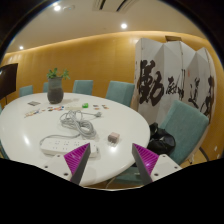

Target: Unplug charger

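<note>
While the hand-held gripper (112, 162) hangs above the white counter (30, 135) with fingers spread wide and nothing between them, the charger's white cable (78, 122) lies coiled beyond them, a power strip (58, 150) just left.

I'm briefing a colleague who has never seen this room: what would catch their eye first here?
Probably the folding screen with bold black calligraphy, standing beyond the round white table at its far side. On the table, a tangle of white cable lies ahead of the open gripper, with a white power strip just ahead of its fingers. A potted plant stands at the table's far edge.
</note>
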`<state>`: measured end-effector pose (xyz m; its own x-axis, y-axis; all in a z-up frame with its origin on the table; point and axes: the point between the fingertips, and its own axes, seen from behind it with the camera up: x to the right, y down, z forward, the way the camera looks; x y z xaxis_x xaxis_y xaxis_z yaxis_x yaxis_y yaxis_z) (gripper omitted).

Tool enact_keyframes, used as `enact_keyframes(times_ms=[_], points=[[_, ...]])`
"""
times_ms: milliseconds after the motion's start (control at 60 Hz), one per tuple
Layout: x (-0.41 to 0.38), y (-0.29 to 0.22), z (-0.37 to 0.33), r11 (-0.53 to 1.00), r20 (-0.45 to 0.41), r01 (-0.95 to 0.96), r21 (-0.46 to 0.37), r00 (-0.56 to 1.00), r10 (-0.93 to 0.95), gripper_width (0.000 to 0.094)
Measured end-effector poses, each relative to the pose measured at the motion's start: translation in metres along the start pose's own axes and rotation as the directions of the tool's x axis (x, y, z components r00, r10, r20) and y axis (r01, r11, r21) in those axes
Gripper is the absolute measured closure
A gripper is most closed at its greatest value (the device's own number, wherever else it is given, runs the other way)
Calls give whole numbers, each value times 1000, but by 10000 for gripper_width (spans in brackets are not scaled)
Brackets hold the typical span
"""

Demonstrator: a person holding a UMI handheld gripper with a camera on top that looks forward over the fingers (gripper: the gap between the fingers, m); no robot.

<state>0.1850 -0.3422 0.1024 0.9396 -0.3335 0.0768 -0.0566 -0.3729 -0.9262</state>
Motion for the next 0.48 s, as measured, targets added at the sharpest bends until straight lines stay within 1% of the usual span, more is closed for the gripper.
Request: enact_keyframes(times_ms=[217,283,417,483], points=[[-11,7,-56,999,18,11,47,1000,-12,64],[-13,9,-66,999,36,6,49,999,-7,62],[-9,15,-77,999,23,15,51,1000,-16,65],[-11,19,-79,999,33,12,44,999,-14,65]])
